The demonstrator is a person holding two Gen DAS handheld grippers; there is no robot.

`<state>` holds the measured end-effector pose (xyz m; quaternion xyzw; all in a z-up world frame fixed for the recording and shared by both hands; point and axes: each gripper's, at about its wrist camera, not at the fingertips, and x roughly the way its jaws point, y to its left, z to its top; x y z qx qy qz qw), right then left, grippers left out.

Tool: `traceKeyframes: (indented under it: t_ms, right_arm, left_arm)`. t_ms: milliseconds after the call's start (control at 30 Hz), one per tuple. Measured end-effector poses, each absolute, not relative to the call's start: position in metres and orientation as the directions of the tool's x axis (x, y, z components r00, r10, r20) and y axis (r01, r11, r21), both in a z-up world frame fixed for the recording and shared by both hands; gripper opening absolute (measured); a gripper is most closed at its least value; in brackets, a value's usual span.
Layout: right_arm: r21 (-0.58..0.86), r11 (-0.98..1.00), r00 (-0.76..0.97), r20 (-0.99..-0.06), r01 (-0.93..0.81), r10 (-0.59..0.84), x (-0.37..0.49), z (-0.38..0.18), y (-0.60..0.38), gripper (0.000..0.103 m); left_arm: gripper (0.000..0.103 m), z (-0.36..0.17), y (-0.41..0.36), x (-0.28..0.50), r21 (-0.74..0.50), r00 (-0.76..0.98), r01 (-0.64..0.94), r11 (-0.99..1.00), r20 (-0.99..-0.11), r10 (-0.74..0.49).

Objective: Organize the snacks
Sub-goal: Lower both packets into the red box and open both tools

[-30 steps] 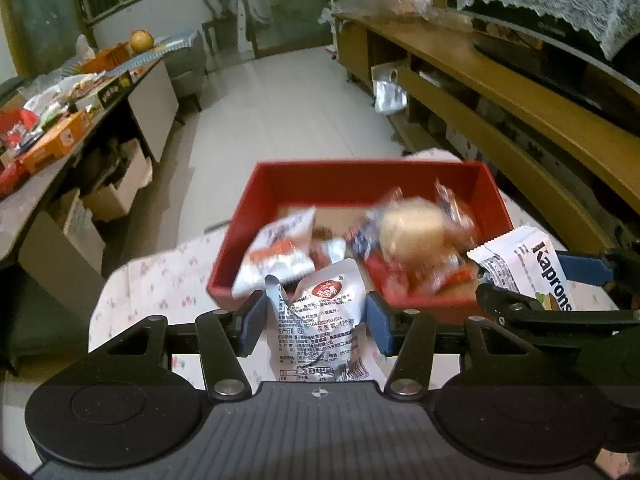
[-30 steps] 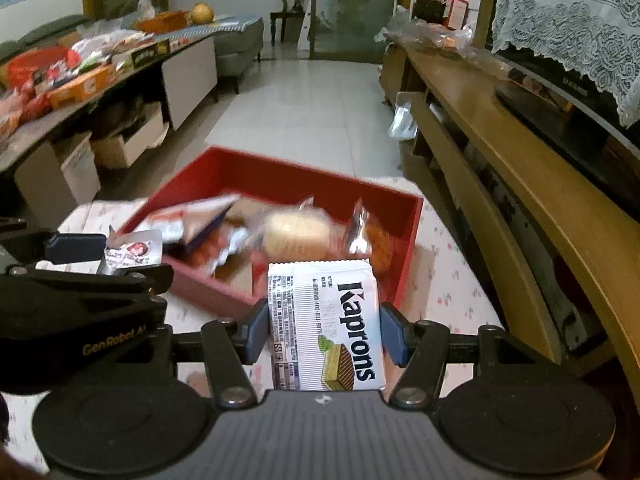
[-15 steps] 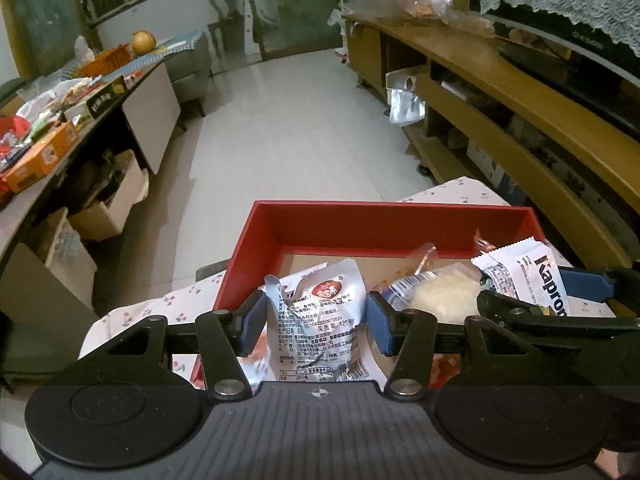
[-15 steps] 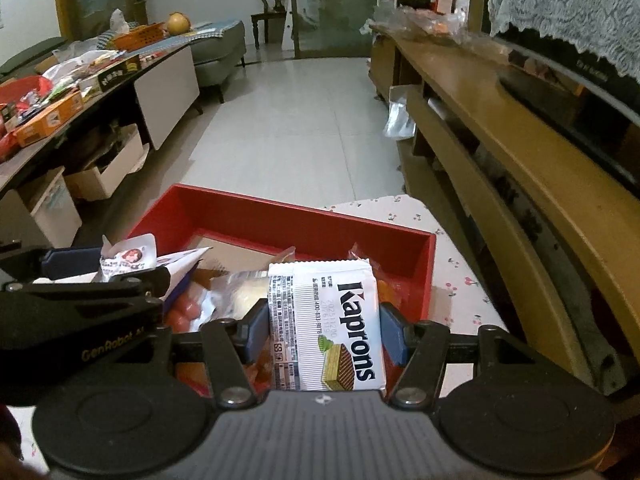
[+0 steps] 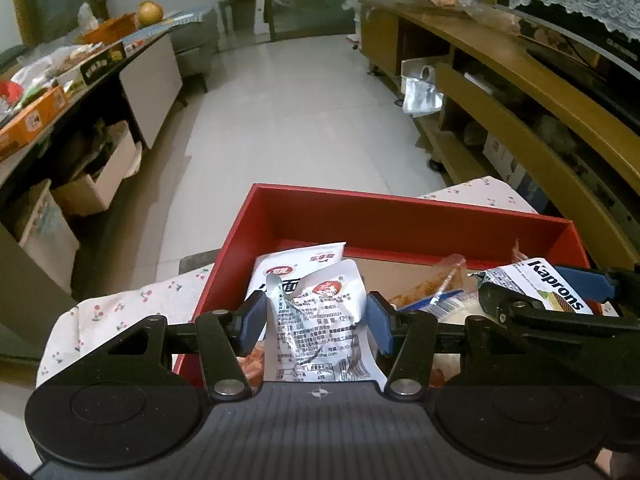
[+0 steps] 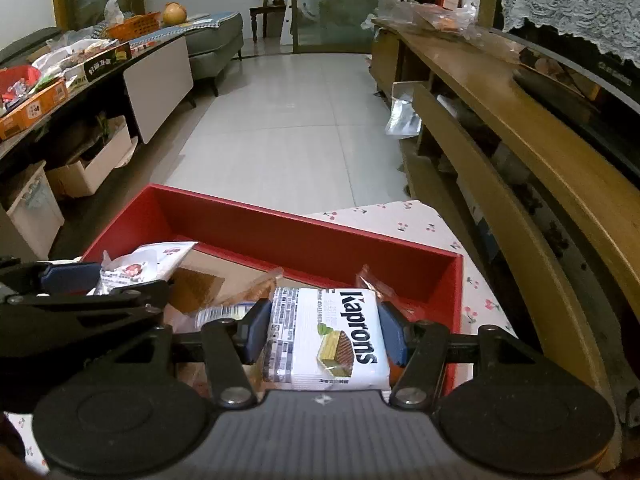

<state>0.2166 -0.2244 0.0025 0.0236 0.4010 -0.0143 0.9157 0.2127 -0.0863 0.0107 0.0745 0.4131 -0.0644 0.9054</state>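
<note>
My left gripper (image 5: 316, 316) is shut on a silver snack pouch (image 5: 320, 320) with a red logo, held over the near left part of the red box (image 5: 400, 216). My right gripper (image 6: 324, 332) is shut on a white Kaprons wafer pack (image 6: 328, 336), held over the near right part of the red box (image 6: 280, 232). The wafer pack also shows in the left wrist view (image 5: 552, 284). Several wrapped snacks lie in the box, among them a white packet (image 5: 296, 260) and an orange-wrapped one (image 5: 432, 284).
The box stands on a cherry-print cloth (image 5: 120, 312). A long wooden shelf unit (image 6: 520, 128) runs along the right. A low table with snack boxes (image 6: 36, 108) and cartons under it is on the left. Tiled floor (image 6: 296, 128) lies beyond the box.
Both grippers have moved forward over the red box, each still holding its packet. The box's far wall now looks closer.
</note>
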Motion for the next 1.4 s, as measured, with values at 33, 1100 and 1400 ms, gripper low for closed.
traceKeyframes:
  t_ms: [33, 1100, 1400]
  right_arm:
    - [0.032, 0.999, 0.679, -0.734, 0.041, -0.005, 0.219, 0.001, -0.223, 0.064]
    - [0.058, 0.994, 0.687, -0.726, 0.092, -0.021, 0.215, 0.018, -0.235, 0.076]
    - [0.071, 0.991, 0.691, -0.722, 0.114, -0.027, 0.181, 0.034, -0.240, 0.079]
  left_arm:
    - [0.061, 0.010, -0.085, 0.215, 0.079, 0.649, 0.175, 0.981, -0.759, -0.055]
    - [0.077, 0.029, -0.078, 0.209, 0.034, 0.648, 0.178, 0.983, -0.756, -0.091]
    - [0.086, 0.051, -0.077, 0.174, 0.060, 0.681, 0.187, 0.980, -0.727, -0.086]
